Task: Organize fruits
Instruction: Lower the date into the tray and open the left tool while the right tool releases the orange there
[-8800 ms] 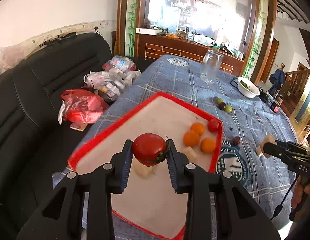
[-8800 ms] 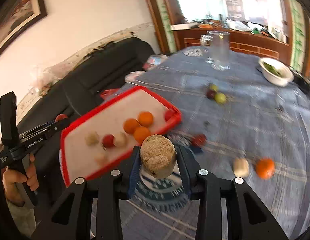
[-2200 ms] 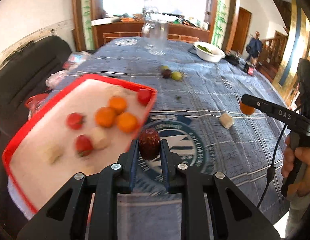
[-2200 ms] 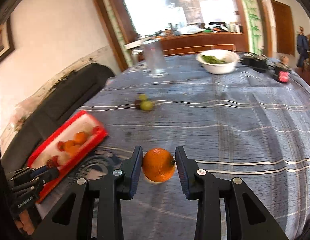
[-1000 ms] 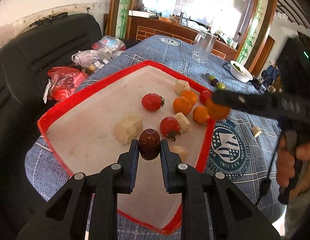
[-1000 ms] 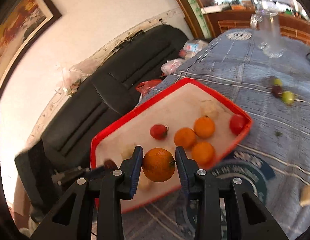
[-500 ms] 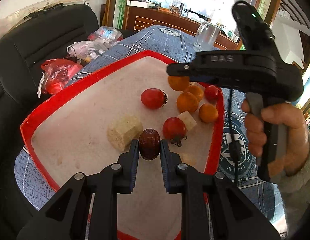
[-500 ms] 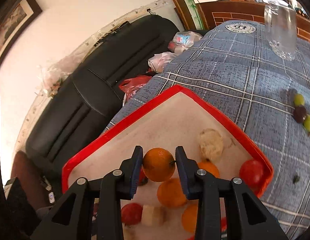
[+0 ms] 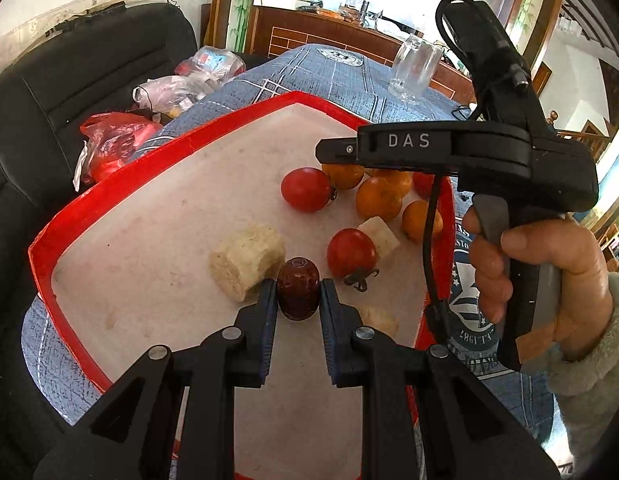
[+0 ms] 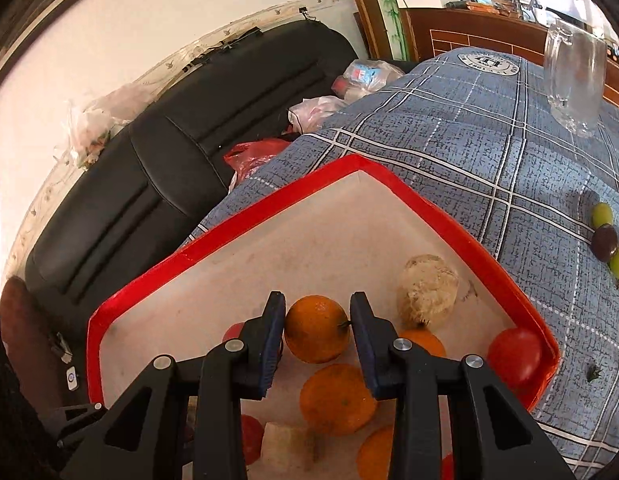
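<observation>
A red-rimmed tray [image 9: 109, 188] [image 10: 461, 236] lies on the blue checked tablecloth. My left gripper [image 9: 298, 296] is shut on a dark red date [image 9: 298, 292], low over the tray beside a pale fruit chunk [image 9: 245, 258] and a red tomato [image 9: 351, 252]. My right gripper [image 10: 317, 330] is shut on an orange [image 10: 316, 328], just above the tray. In the left wrist view that right gripper's body [image 9: 461, 152] reaches over the tray's far side, above several oranges [image 9: 377, 198] and another tomato [image 9: 307, 189]. More oranges [image 10: 337, 398] lie under the right gripper.
Two green grapes [image 10: 602, 214] and a dark one [image 10: 605, 242] lie on the cloth right of the tray. A glass jug [image 10: 575, 80] stands further back. A black sofa [image 10: 181, 128] with plastic bags [image 9: 117, 144] runs along the table's left. A person's hand [image 9: 541, 280] holds the right gripper.
The right gripper has carried the orange in over the tray and lower, towards the other oranges. The left gripper has barely moved, still holding the date low over the tray.
</observation>
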